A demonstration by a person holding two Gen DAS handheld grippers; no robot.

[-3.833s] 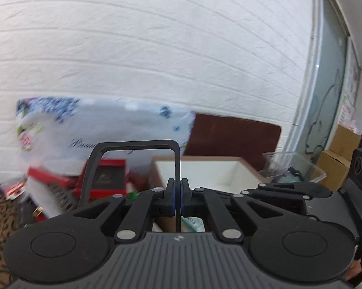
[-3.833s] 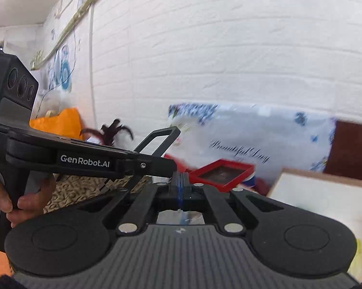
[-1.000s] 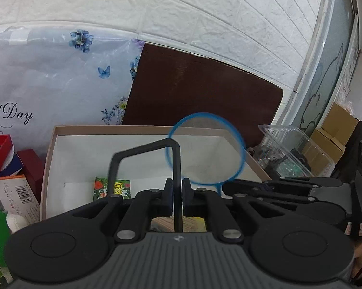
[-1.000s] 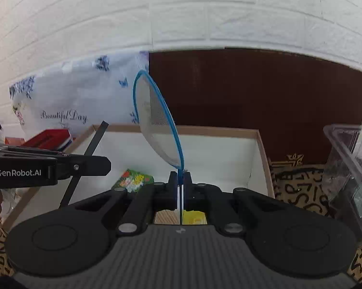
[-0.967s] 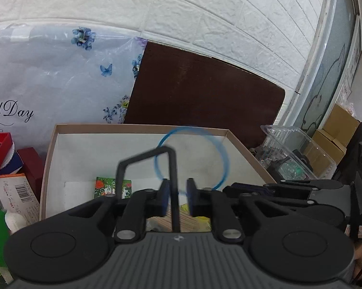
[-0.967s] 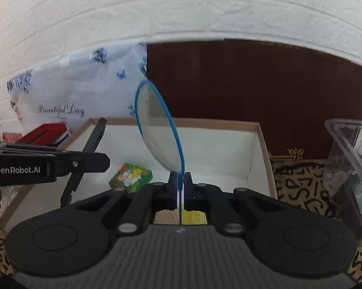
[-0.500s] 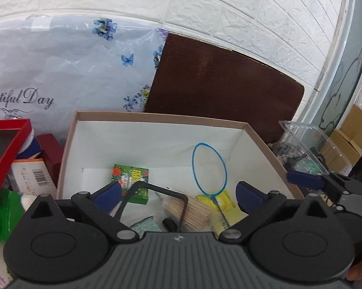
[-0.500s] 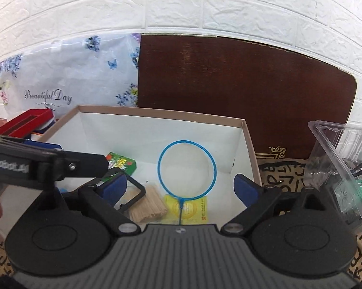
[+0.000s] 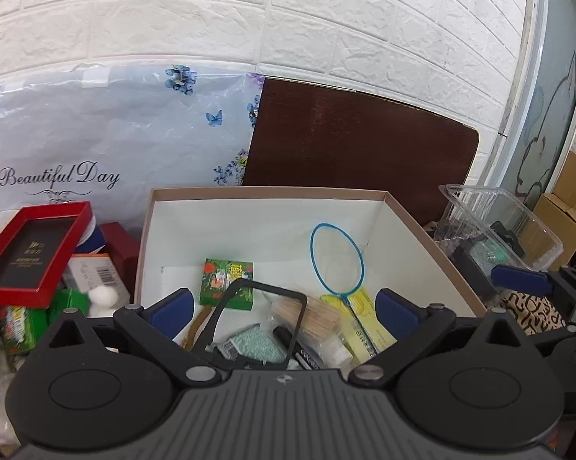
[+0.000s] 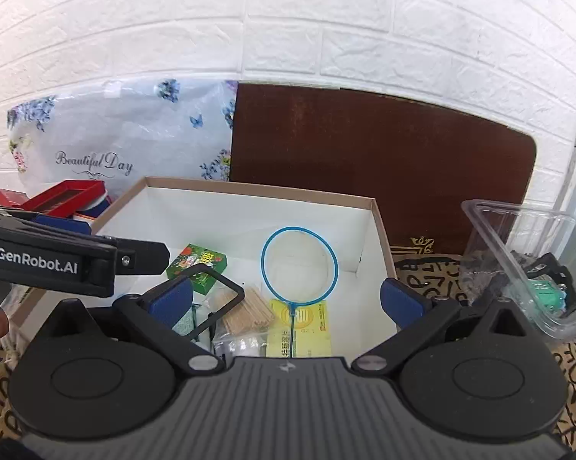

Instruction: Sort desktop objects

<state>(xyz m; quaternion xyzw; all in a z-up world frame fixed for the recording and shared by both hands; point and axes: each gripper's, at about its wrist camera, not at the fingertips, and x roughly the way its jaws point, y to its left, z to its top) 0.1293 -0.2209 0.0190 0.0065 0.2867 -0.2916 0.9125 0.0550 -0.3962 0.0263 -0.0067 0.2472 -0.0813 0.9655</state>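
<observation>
A small blue-rimmed net [image 10: 299, 264] lies inside the open white cardboard box [image 10: 379, 226], its hoop against the box floor and its handle over a yellow packet [image 10: 310, 326]. It also shows in the left wrist view [image 9: 337, 260]. The box [image 9: 414, 230] also holds a green packet [image 9: 226, 280], a bundle of toothpicks [image 9: 318, 316], a black marker [image 9: 295, 349] and a black wire frame [image 9: 257, 322]. My left gripper [image 9: 282, 308] and my right gripper [image 10: 286, 299] both hover above the box's near side, open wide and empty.
A red framed box [image 9: 35, 249] and small cartons sit left of the white box. A clear plastic container [image 10: 529, 260] stands to its right. A flowered plastic bag [image 9: 107, 142] and a dark brown board [image 9: 356, 153] lean on the white brick wall behind.
One second ago the right gripper was shut on the blue net's handle and the left was closed. Both opened wide; the net dropped into the box and lies still.
</observation>
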